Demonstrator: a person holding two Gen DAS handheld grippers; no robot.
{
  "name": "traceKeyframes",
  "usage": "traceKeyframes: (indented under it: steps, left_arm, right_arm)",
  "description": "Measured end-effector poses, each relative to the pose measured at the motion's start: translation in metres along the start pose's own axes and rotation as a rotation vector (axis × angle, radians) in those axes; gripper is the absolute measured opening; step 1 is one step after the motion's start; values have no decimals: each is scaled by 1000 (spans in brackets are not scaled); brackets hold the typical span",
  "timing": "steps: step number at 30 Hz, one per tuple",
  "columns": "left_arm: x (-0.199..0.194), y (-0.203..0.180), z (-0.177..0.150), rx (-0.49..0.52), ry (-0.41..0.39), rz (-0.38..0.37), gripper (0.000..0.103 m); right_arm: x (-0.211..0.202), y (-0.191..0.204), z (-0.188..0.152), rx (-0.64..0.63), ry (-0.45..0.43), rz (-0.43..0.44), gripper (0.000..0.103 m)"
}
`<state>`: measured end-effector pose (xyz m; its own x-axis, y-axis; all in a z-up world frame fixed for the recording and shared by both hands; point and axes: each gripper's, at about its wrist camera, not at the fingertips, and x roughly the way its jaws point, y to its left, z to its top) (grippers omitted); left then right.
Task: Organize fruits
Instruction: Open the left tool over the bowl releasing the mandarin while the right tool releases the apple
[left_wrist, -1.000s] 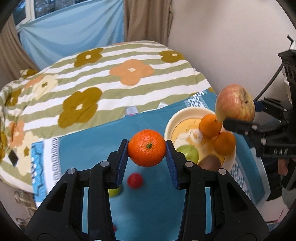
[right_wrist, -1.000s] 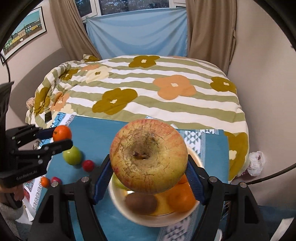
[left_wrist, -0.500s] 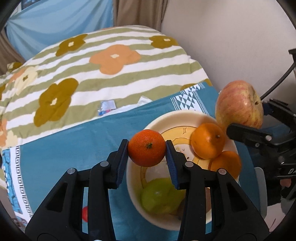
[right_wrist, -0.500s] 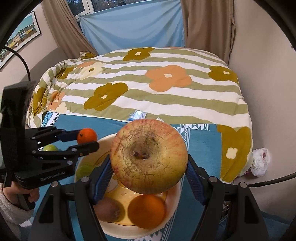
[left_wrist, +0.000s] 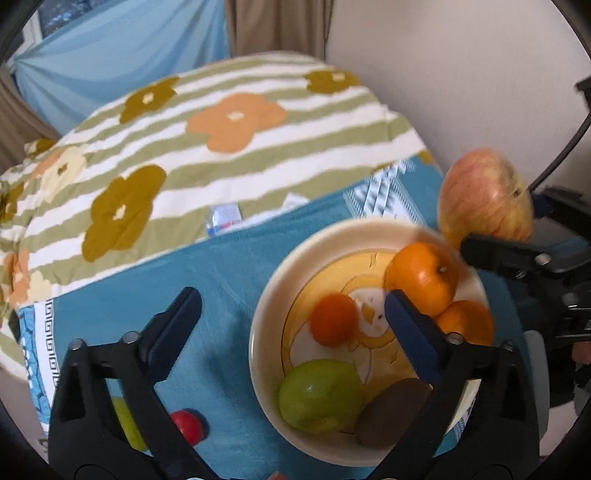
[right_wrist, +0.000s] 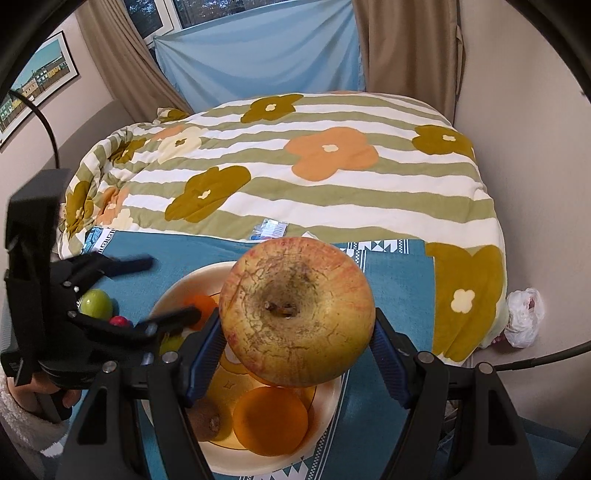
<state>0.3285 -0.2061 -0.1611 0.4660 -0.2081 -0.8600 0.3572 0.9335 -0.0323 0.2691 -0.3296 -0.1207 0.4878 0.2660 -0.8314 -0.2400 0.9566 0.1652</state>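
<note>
Two grippers are in play over the cream bowl (left_wrist: 269, 306) on the teal cloth (left_wrist: 221, 280). Your left gripper (left_wrist: 293, 314) has its jaws spread wide with nothing between them; one finger hangs over the cloth at the bowl's 9 o'clock, the other crosses the bowl's inside. A small mandarin (left_wrist: 332, 323) sits blurred near the bowl's centre, clear of both fingers. Whether it is resting or moving you cannot tell from the blur.

Your right gripper (right_wrist: 297, 332) has its jaws held fairly wide apart and clamped on the big red-yellow apple (right_wrist: 295, 310), blue pads pressed on either flank, stem pit facing the camera. The apple hangs above the bowl's rim at about 1 o'clock in the left wrist view.

Inside the bowl, from that same view: a large orange (left_wrist: 421, 280) at 1 o'clock, a second orange (left_wrist: 467, 321) at 3 o'clock touching it, a green apple (left_wrist: 319, 395) at 7 o'clock, and a brown kiwi (left_wrist: 391, 415) at 5 o'clock just beside it.

Outside the bowl, at its 8 o'clock on the cloth, lie a small red fruit (left_wrist: 188, 426) and a green fruit (right_wrist: 96, 304) near each other. Beyond the cloth spreads the striped flower quilt (right_wrist: 295, 177).
</note>
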Motion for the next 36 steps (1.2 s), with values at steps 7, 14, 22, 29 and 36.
traceKeyframes:
  steps: [7,14,22,29,36]
  left_arm:
    - [-16,8,-1,-19,-15,12,103]
    - [-41,23,-12,-61,-31,24,103]
    - [-63,50,-37,-138,-27,65,103]
    - [-73,68,-53,-194,-16,101,103]
    - [-77,73,-64,-234,-8,106,103]
  right_arm:
    - [-8,5,1,-21,-15,1,71]
    - [-11,15,9,-62,-25,-1,71]
    - [13,31,21,-120,-3,26,71]
    - [52,49,20,-171,31,53,71]
    - [71,62,14,-227,66,32,71]
